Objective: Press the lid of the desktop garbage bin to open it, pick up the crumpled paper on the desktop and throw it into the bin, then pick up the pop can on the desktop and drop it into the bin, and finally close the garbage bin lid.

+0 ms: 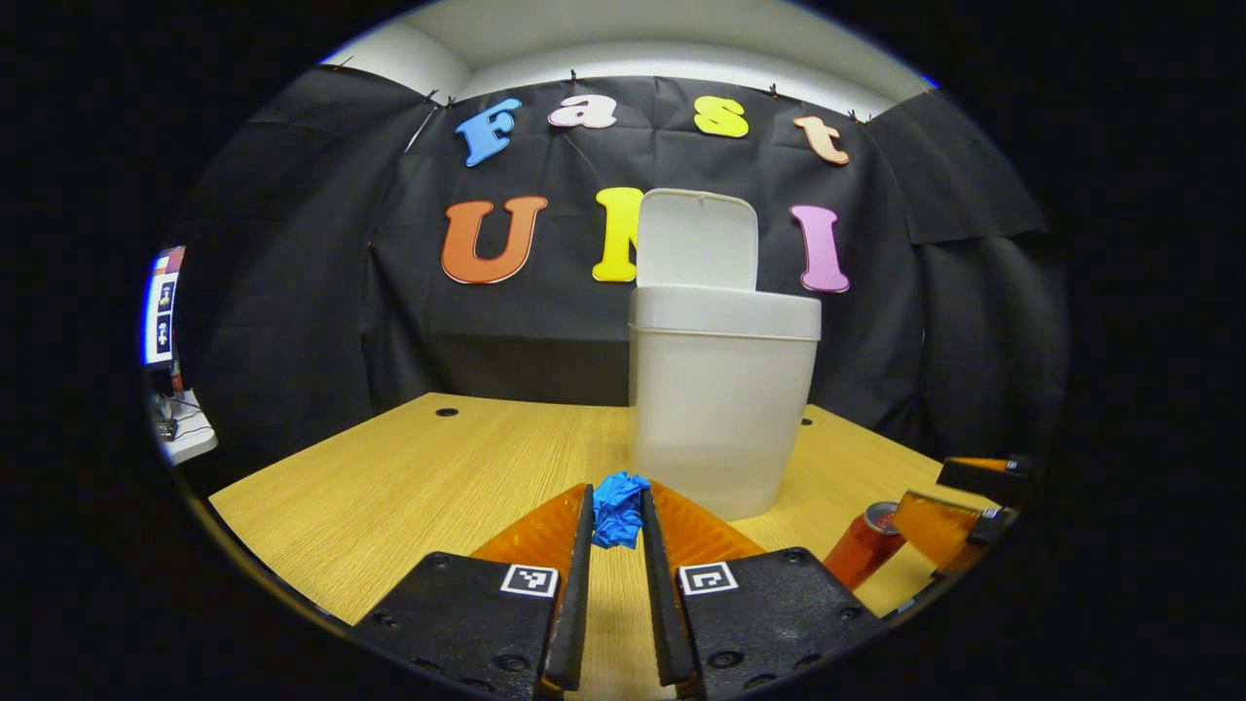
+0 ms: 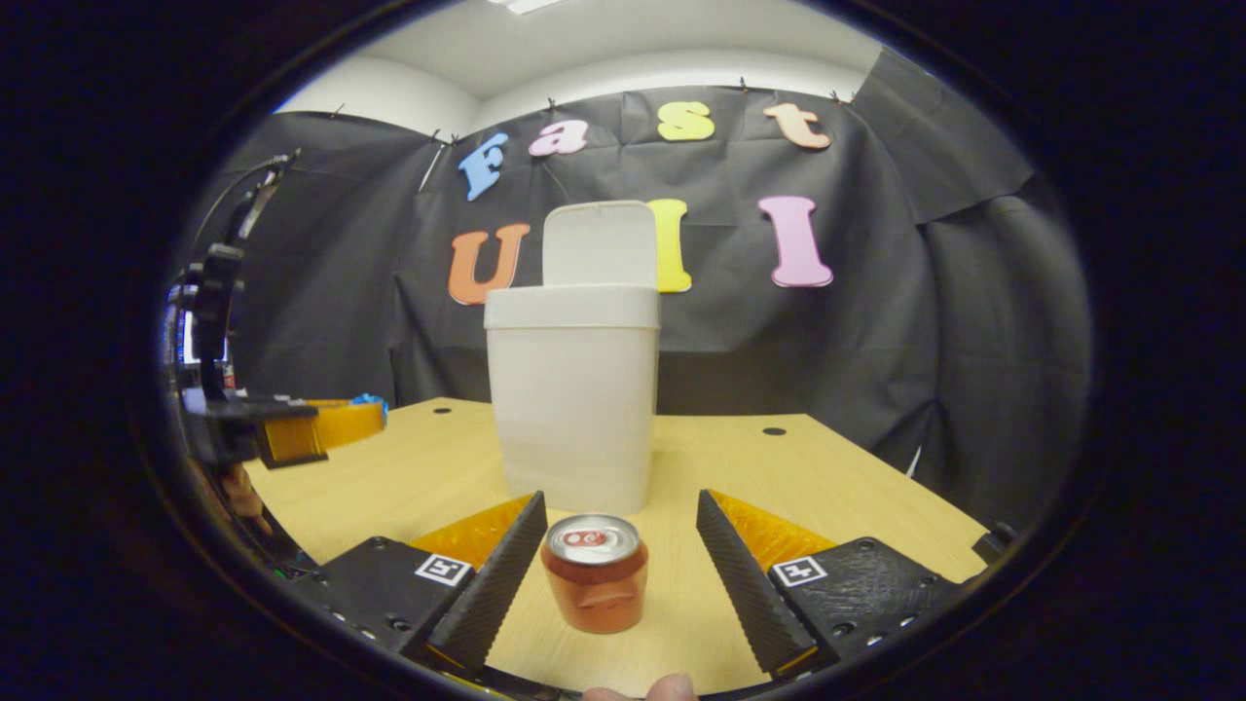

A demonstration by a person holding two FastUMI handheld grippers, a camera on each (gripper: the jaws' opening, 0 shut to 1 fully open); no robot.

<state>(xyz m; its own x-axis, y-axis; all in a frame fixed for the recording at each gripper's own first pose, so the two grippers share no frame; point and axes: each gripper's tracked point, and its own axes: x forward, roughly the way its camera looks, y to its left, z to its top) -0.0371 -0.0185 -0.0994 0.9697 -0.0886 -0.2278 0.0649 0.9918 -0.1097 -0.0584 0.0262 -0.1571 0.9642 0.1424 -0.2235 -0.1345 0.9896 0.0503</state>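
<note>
Risk ahead: soft, creased blue crumpled paper (image 1: 619, 508) slipping from the left claw (image 1: 617, 521), pinched narrow on only its near edge, or catching the rim of the tall, smooth white plastic bin (image 1: 722, 399), lid (image 1: 695, 239) already upright. Bin standing mid-counter on pale wood-grain counter (image 1: 409, 477). Right claw (image 2: 617, 560) spread wide around the upright, dented red aluminium pop can (image 2: 595, 572), not touching; easily toppled by a nudge.
</note>
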